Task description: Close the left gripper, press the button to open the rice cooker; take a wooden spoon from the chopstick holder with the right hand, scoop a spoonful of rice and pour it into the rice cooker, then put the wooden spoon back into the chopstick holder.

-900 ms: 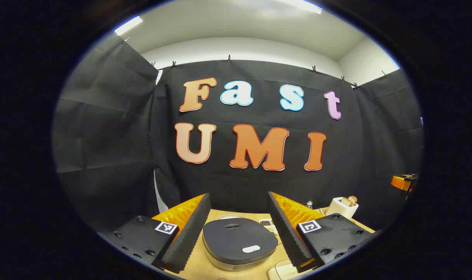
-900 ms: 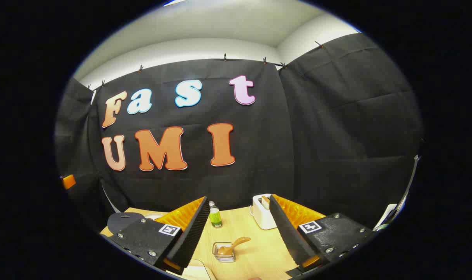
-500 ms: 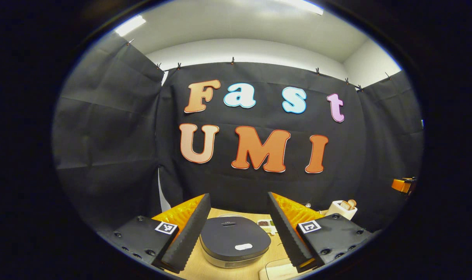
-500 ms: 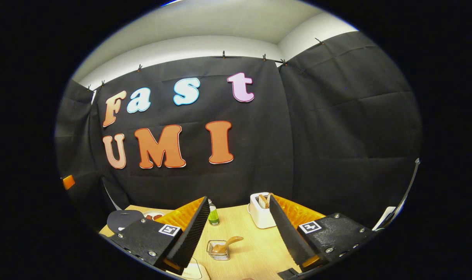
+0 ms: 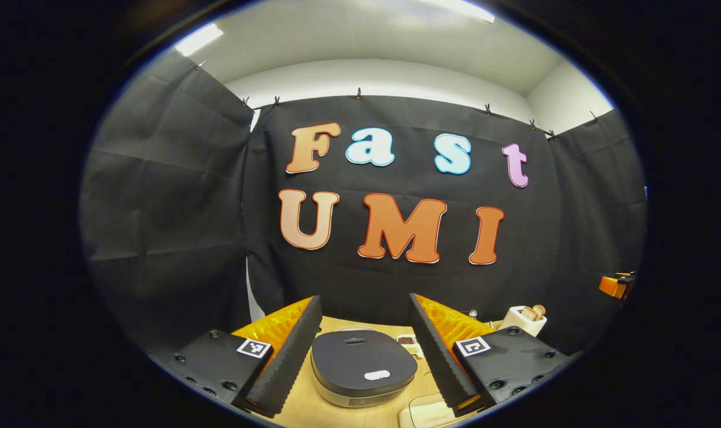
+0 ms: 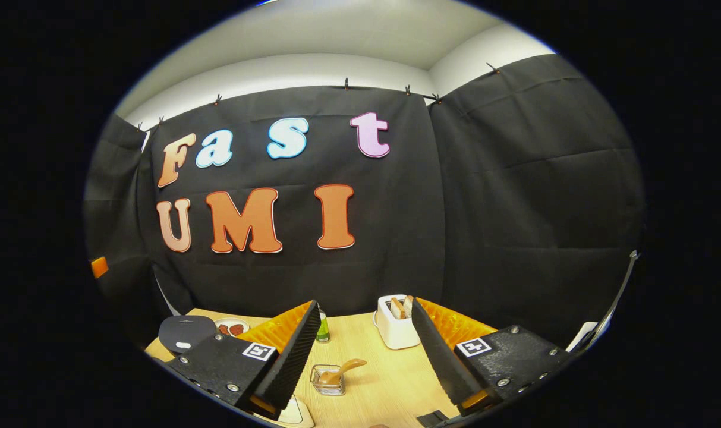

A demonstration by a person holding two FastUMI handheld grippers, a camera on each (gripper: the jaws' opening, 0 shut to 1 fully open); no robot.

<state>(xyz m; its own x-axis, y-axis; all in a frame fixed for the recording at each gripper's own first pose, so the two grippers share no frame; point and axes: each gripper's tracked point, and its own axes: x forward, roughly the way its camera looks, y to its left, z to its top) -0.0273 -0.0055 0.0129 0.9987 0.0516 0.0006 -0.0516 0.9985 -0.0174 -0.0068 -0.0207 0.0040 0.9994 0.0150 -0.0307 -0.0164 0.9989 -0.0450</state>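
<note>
Dark-lidded rice cooker (image 5: 363, 374) dead ahead on the wooden table (image 5: 312, 410), lid down, pale button (image 5: 377, 375) on its near side. Left gripper (image 5: 360, 356) spread wide, well short of the cooker. First step barely begun: needs fingers brought together, then a drop onto that button. Over on the right, right gripper (image 6: 363, 356) wide as well, nothing held. Wooden spoon (image 6: 339, 373) lying in a small clear holder (image 6: 327, 380) just ahead. Waiting its turn.

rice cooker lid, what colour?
Dark grey, matte, on the rice cooker, with a small white oval button near its front. Clearest in the left gripper view.
</note>
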